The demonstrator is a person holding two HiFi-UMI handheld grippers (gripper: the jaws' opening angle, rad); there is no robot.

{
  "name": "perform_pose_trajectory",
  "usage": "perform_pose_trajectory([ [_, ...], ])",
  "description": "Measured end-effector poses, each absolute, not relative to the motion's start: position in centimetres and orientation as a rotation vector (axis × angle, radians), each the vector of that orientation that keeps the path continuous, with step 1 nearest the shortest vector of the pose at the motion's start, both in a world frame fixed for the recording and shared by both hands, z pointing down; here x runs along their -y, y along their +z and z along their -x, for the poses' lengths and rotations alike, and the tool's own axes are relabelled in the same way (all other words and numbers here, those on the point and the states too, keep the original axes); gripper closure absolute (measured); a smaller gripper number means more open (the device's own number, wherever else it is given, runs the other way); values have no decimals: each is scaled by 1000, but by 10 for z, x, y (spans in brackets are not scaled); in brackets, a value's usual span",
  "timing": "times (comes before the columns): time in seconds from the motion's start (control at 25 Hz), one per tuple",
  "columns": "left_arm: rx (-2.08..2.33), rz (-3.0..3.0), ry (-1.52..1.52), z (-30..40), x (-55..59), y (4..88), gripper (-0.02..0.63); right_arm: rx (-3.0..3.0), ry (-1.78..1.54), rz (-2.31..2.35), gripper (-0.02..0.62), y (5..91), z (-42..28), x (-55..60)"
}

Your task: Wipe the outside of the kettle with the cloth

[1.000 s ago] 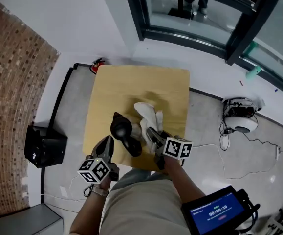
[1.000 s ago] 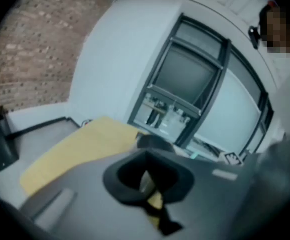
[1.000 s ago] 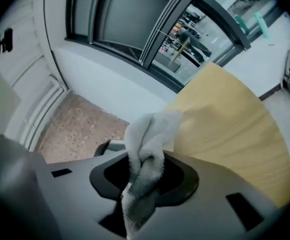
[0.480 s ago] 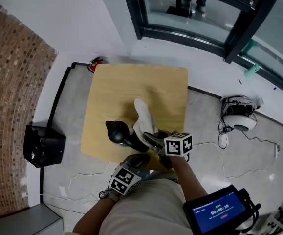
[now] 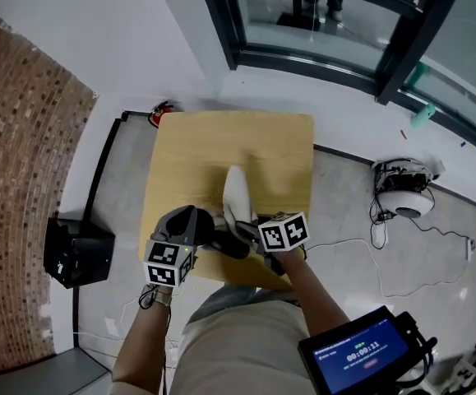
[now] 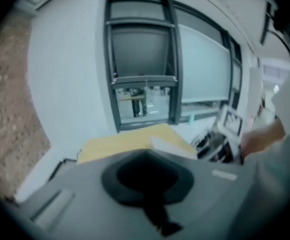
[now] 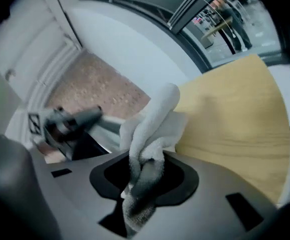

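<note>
A black kettle (image 5: 221,240) stands near the front edge of the wooden table (image 5: 279,146); only part of it shows between my two grippers. My right gripper (image 7: 143,176) is shut on a white cloth (image 7: 152,126). The cloth (image 5: 238,192) stands up from the jaws, just right of the kettle. My left gripper (image 5: 190,220) sits close against the kettle's left side, its marker cube nearer me. It also shows blurred in the right gripper view as the left gripper (image 7: 69,120). In the left gripper view its jaws are hidden, and I cannot tell whether it touches the kettle.
A black box (image 5: 77,249) sits on the floor left of the table. A red object (image 5: 162,112) lies at the table's far left corner. A white device with cables (image 5: 404,192) is on the floor to the right. A dark-framed window wall (image 5: 320,56) runs behind the table.
My left gripper pulled back toward my body, then swung out again to the kettle's left side. My right gripper with the cloth shifted slightly left and nearer.
</note>
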State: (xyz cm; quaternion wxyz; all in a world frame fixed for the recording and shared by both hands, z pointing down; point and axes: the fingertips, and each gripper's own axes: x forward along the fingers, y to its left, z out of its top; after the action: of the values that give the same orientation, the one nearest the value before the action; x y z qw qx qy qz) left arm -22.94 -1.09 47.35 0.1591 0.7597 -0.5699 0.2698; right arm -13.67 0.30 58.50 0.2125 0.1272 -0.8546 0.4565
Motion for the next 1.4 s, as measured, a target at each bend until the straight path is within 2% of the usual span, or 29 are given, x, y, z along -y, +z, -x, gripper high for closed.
perform_pose_trajectory([
  [0.08, 1671, -2122, 682, 233, 12, 473, 618, 2281, 1095, -372, 472, 607, 128, -12],
  [0.12, 1696, -2122, 678, 232, 14, 471, 620, 2336, 1077, -352, 472, 589, 130, -13],
  [0.2, 1727, -2128, 691, 229, 18, 469, 620, 2564, 1187, -253, 472, 521, 142, -12],
  [0.28, 1734, -2127, 699, 230, 16, 469, 620, 2668, 1275, -170, 472, 495, 154, -14],
  [0.4, 1732, -2120, 700, 233, 16, 474, 620, 2439, 1306, -272, 472, 583, 143, -2],
  [0.48, 1734, -2117, 701, 233, 15, 475, 620, 2220, 1137, -297, 472, 640, 125, -9],
  [0.56, 1748, -2114, 705, 234, 15, 475, 620, 2234, 922, -263, 472, 618, 125, -21],
  [0.68, 1771, -2112, 707, 235, 15, 473, 620, 2521, 1033, -248, 472, 538, 142, -20],
  [0.76, 1775, -2114, 704, 236, 15, 473, 620, 2475, 1155, -275, 472, 568, 141, -20],
  [0.88, 1762, -2120, 708, 233, 15, 474, 620, 2180, 1073, -287, 472, 651, 120, -34],
  [1.08, 1785, -2120, 713, 236, 14, 476, 620, 2549, 999, -331, 472, 542, 141, -34],
  [1.24, 1776, -2118, 719, 234, 16, 477, 620, 2260, 1035, -359, 472, 644, 123, -36],
  [1.28, 1766, -2119, 722, 232, 15, 476, 620, 2258, 1034, -339, 472, 639, 120, -40],
  [1.4, 1761, -2127, 716, 235, 17, 478, 620, 2569, 1108, -317, 472, 549, 131, -40],
])
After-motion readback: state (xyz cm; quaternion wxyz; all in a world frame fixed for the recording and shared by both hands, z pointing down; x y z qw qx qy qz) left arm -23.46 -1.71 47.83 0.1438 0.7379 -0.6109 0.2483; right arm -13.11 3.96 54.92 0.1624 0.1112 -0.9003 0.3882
